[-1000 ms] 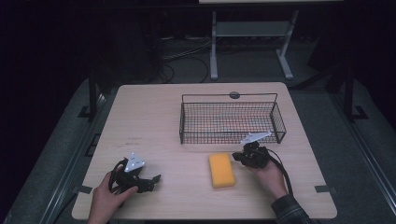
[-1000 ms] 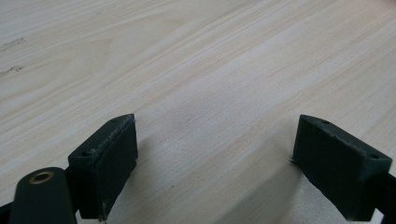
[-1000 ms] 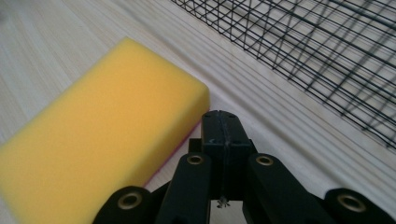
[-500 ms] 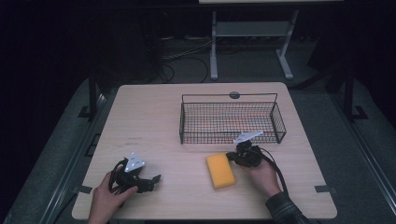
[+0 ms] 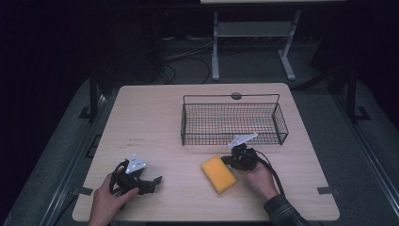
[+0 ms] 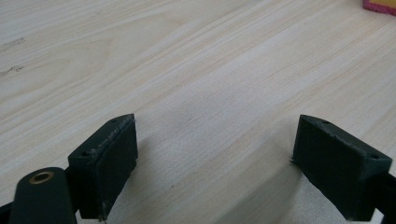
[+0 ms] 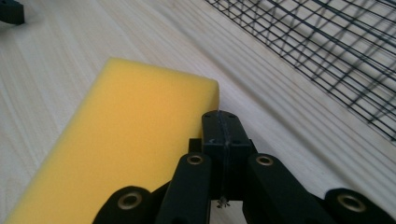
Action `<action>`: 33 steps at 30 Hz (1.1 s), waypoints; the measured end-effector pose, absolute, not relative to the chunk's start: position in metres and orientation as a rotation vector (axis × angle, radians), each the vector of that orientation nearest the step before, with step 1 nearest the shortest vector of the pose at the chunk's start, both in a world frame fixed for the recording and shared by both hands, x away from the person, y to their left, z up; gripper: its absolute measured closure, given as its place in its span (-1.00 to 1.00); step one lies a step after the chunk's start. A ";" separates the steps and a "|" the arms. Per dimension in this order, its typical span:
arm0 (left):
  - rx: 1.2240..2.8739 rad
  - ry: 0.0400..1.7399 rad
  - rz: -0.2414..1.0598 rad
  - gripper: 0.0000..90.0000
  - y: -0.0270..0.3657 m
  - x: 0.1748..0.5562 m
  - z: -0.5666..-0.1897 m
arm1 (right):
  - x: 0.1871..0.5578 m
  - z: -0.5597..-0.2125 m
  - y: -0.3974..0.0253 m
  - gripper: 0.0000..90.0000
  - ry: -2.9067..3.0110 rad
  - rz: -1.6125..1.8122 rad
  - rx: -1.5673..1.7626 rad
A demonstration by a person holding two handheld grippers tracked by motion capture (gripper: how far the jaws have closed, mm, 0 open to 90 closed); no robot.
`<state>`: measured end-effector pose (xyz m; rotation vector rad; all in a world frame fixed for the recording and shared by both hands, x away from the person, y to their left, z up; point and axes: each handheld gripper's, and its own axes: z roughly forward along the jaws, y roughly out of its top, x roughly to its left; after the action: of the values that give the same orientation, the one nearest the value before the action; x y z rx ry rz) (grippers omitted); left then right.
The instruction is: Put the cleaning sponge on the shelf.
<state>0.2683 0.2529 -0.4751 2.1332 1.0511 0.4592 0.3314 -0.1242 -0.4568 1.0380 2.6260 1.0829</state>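
So far nothing's in the wire basket (image 5: 234,123), black mesh, rectangular, toward the table's (image 5: 155,117) far right edge; pale wood-grain top. Yellow sponge (image 5: 219,173), soft foam block, lies flat near the front edge, w/ right gripper (image 5: 232,161) pressed against its side, jaws closed, gripping nothing. Left gripper (image 6: 215,163) idles at front-left corner, jaws wide apart. Grab and drop prob. both left.

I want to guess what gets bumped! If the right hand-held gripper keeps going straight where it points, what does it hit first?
Probably the yellow sponge. The right hand-held gripper, jaws shut, already sits at its long edge, though whether they touch is unclear.
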 end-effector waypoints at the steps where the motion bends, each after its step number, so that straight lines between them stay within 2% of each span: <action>1: 2.133 1.051 0.459 -0.71 0.253 0.268 -0.475 | 0.331 -0.457 -0.123 0.99 2.631 1.080 1.034; 29: 2.134 1.050 0.460 -0.71 0.253 0.268 -0.475 | 0.317 -0.453 -0.095 0.99 2.734 1.101 0.887; 33: 2.133 1.051 0.459 -0.71 0.253 0.268 -0.475 | 0.318 -0.451 -0.098 0.87 2.737 1.090 0.900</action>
<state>0.2683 0.2529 -0.4752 2.1331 1.0510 0.4594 0.3181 -0.0980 -0.4509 0.9001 2.7370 1.0897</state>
